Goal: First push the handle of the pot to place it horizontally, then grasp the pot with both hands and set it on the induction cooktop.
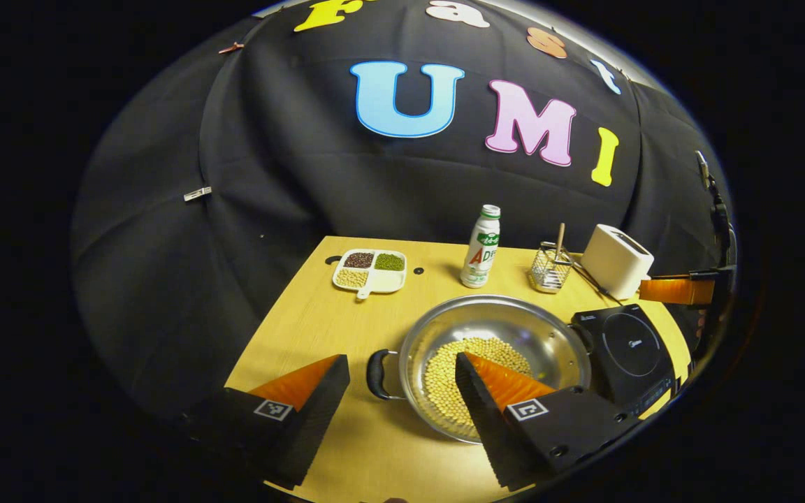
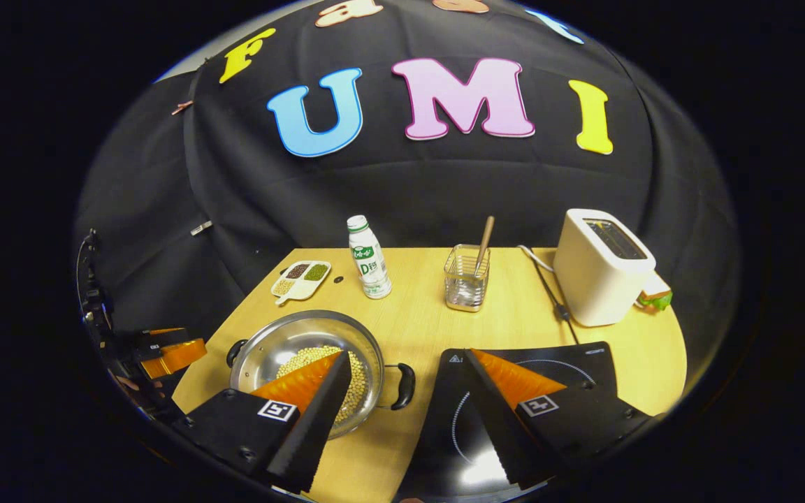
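A steel pot (image 1: 493,325) holding soybeans (image 1: 444,381) stands on the wooden table, with one black handle (image 1: 377,374) pointing left. My left gripper (image 1: 400,359) is open, its fingers on either side of that handle and above it. The black induction cooktop (image 1: 629,346) lies just right of the pot. In the right gripper view the pot (image 2: 291,339) sits at the left with its other handle (image 2: 403,385) pointing toward the cooktop (image 2: 584,360). My right gripper (image 2: 406,355) is open over that handle, one finger over the pot and one over the cooktop.
At the back of the table (image 2: 430,328) stand a milk bottle (image 2: 369,258), a clear holder with a wooden stick (image 2: 467,279), a white toaster (image 2: 602,269) with its cord, and a divided dish of beans (image 2: 299,278). The table's front edge is close.
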Demonstrator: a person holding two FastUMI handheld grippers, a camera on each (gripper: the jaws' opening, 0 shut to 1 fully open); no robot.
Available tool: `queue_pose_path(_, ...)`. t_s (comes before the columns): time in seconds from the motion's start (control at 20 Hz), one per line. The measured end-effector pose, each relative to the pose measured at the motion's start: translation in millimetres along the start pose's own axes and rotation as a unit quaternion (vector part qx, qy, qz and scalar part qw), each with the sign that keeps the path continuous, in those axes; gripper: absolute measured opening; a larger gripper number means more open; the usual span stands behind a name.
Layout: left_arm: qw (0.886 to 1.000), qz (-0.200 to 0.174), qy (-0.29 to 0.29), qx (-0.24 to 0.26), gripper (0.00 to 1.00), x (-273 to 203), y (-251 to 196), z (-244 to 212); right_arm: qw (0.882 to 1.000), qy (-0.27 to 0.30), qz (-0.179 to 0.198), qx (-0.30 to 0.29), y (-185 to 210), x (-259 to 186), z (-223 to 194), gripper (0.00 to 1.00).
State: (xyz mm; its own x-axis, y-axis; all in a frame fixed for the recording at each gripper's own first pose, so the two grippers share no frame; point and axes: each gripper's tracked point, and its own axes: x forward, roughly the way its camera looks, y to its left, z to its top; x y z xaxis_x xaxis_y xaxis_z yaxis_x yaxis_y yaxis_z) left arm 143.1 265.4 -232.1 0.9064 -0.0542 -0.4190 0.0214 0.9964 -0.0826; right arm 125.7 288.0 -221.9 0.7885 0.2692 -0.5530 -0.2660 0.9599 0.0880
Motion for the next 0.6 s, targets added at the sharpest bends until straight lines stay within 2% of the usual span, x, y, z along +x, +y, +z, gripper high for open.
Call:
queue_pose_path(0.35,1.000,-0.013,0.023,0.009,0.96,55.6,14.9,-12.2,0.996,0.076,0.011,0.036,5.2,72.9,-40.2,0.99)
queue_pose_path(0.6,0.999,-0.021,0.042,0.008,0.95,84.5,17.9,-23.2,0.993,0.114,0.026,0.029,8.4,103.9,-71.0,1.00)
